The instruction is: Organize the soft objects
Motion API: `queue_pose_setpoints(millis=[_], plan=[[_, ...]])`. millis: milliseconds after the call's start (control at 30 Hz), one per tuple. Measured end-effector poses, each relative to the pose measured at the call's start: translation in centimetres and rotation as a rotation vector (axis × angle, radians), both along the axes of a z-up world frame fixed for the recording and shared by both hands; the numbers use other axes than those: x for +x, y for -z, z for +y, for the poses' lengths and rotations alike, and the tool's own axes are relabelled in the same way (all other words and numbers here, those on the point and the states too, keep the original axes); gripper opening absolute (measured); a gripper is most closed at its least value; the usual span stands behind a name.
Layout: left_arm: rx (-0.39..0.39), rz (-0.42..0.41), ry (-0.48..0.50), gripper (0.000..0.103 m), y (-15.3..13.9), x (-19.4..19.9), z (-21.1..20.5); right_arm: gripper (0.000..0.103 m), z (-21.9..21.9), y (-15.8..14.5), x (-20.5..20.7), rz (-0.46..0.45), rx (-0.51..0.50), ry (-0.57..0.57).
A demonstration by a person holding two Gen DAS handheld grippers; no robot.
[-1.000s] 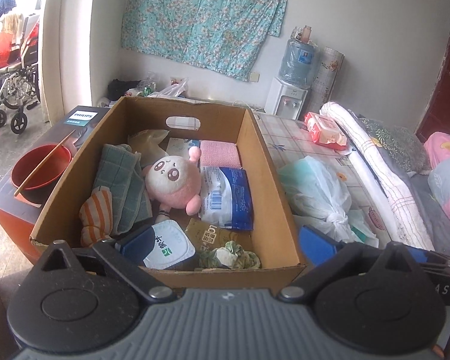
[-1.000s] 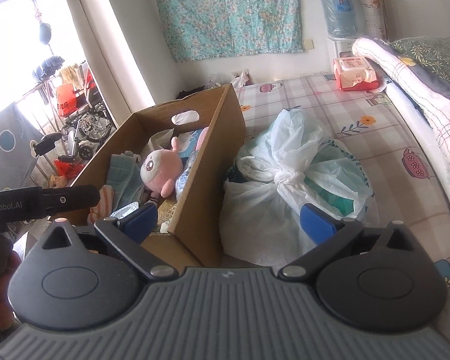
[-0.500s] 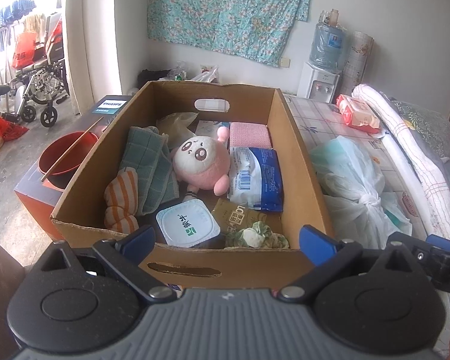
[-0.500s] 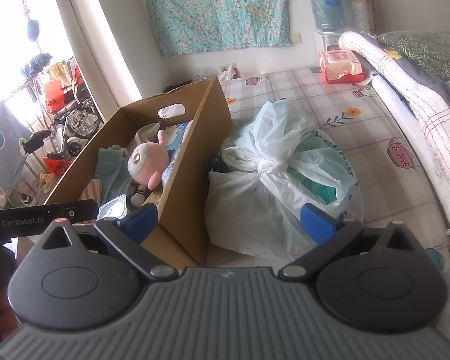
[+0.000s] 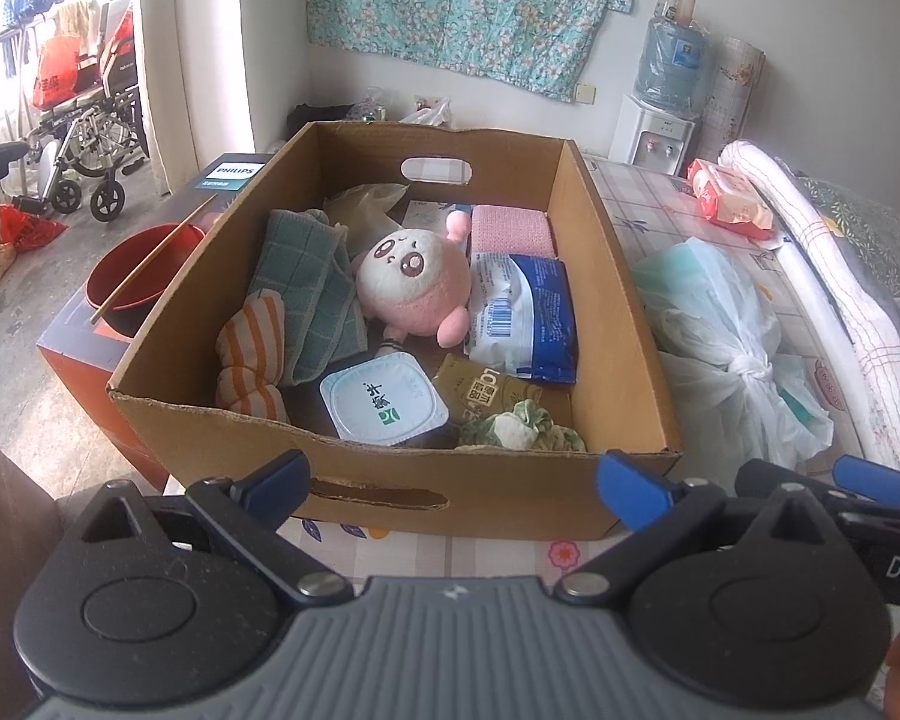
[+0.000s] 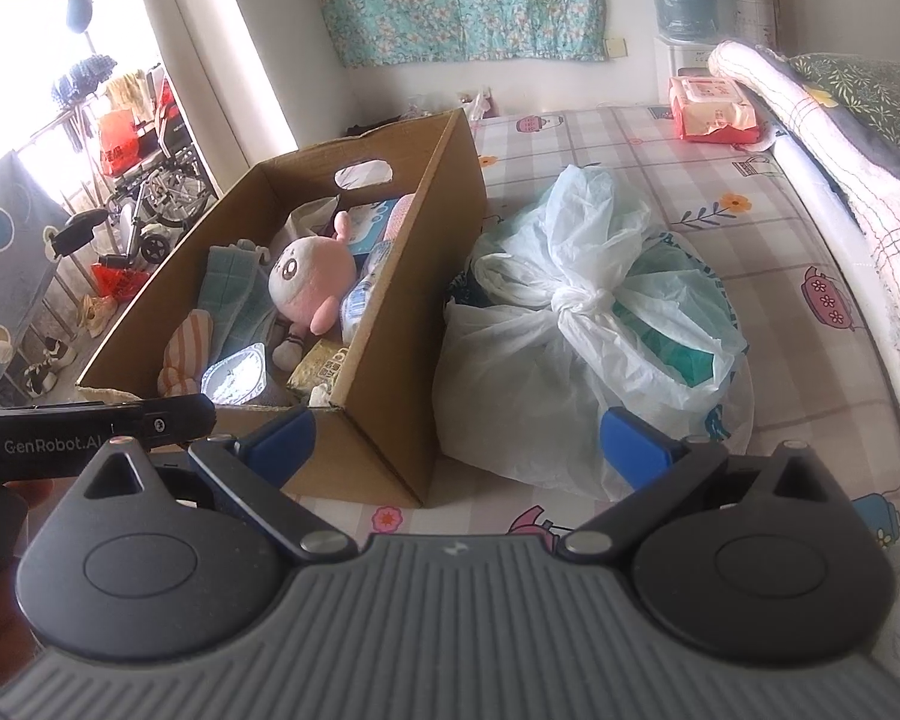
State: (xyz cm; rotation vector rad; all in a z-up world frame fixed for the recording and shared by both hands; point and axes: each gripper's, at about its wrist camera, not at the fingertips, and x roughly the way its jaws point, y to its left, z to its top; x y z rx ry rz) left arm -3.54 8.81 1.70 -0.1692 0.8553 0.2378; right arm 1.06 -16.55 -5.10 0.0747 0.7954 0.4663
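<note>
I hold my left tool wide and empty just short of the cardboard box; my right tool gapes empty facing the tied plastic bag.

**Bed surface & what sits on it**

Bed w/ pale checked sheet, printed w/ small flowers, teapots & cartoon motifs. Directly on it: open brown cardboard box w/ cut-out handles, at the sheet's left edge. Just beside box on its right, touching it: knotted translucent white plastic bag, green contents showing through. Further back, well apart from the bag: red-orange wet-wipes pack. Along the right side: rolled white quilt w/ red grid lines, running lengthwise, w/ dark floral bedding behind it.
</note>
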Motion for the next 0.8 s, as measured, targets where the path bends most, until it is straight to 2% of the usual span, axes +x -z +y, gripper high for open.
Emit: queue_pose_setpoints(millis=[300, 800], plan=[[0.012, 0.06, 0.005, 0.103, 1.1, 0.2, -0.2, 0.102, 1.2, 0.8, 0.5, 0.027, -0.051, -0.018], [0.013, 0.077, 0.001, 0.102, 1.5, 0.1, 0.4, 0.102, 2.0, 1.2, 0.7, 0.035, -0.082, -0.019]])
